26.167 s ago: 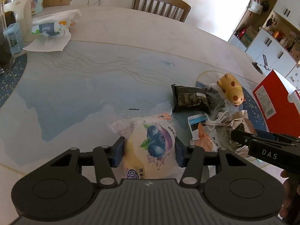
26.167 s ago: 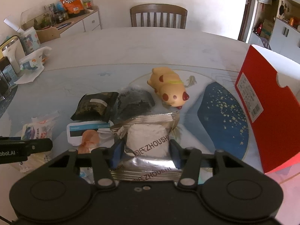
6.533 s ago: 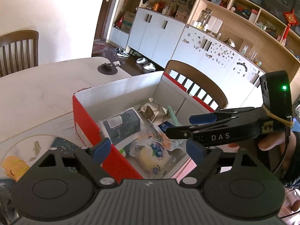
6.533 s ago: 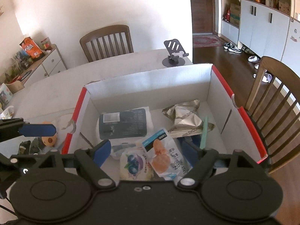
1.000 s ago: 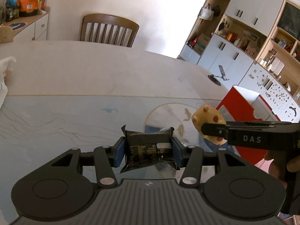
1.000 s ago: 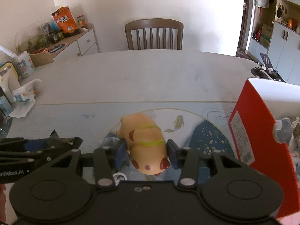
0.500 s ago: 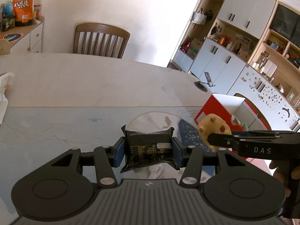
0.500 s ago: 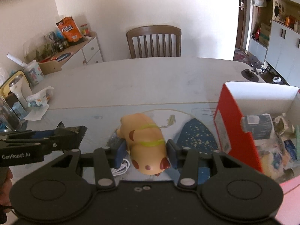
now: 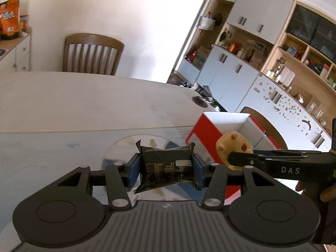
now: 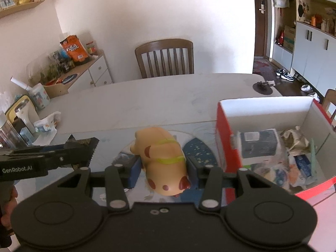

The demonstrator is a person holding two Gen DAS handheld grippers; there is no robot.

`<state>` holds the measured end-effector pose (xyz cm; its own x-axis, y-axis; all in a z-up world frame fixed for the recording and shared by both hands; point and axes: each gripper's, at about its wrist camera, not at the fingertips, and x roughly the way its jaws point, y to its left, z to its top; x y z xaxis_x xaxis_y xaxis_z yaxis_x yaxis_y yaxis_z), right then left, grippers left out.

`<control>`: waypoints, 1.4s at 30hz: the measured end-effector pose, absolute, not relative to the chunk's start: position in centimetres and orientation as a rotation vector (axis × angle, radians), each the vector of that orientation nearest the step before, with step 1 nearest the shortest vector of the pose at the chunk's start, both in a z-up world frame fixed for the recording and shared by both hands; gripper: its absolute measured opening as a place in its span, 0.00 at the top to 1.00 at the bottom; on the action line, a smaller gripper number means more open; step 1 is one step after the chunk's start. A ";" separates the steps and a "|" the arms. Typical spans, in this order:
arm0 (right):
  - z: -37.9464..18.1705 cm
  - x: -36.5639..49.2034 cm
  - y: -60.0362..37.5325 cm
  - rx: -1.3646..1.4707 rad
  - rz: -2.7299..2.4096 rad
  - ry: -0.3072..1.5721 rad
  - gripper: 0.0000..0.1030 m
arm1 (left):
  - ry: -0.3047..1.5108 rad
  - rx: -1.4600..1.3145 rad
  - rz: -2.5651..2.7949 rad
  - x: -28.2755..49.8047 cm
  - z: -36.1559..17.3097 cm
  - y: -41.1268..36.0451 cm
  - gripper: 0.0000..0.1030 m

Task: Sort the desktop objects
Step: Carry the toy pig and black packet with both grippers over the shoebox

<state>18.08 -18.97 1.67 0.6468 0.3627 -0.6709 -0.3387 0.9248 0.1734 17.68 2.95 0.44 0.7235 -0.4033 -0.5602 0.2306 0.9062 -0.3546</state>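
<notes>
Your left gripper is clamped on the black snack packet, held above the table just left of the red box. Your right gripper pinches the yellow pig toy, nearer that box. The packet's slick foil could slide free; the rounded toy could squirt out. Either load may clip the box's near wall or bump your other gripper.

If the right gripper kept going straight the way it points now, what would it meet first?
Probably the table: the right gripper, shut on the pig toy, aims down at the bare tabletop left of the red box. Depth is unclear.
</notes>
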 end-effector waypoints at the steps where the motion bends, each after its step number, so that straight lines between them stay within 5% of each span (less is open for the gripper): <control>1: 1.8 18.1 -19.4 0.035 0.397 0.768 0.56 | 0.675 -0.267 -0.359 17.7 0.7 2.5 0.51; 42: 1.7 23.1 -38.7 0.082 0.218 0.739 0.55 | 0.736 -0.140 -0.575 24.4 0.7 -17.6 0.51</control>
<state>23.06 -38.74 1.67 0.7181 0.2256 -0.6584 -0.1677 0.9742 0.1509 24.40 -17.64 0.75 0.5953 -0.5411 -0.5940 0.4454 0.8375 -0.3166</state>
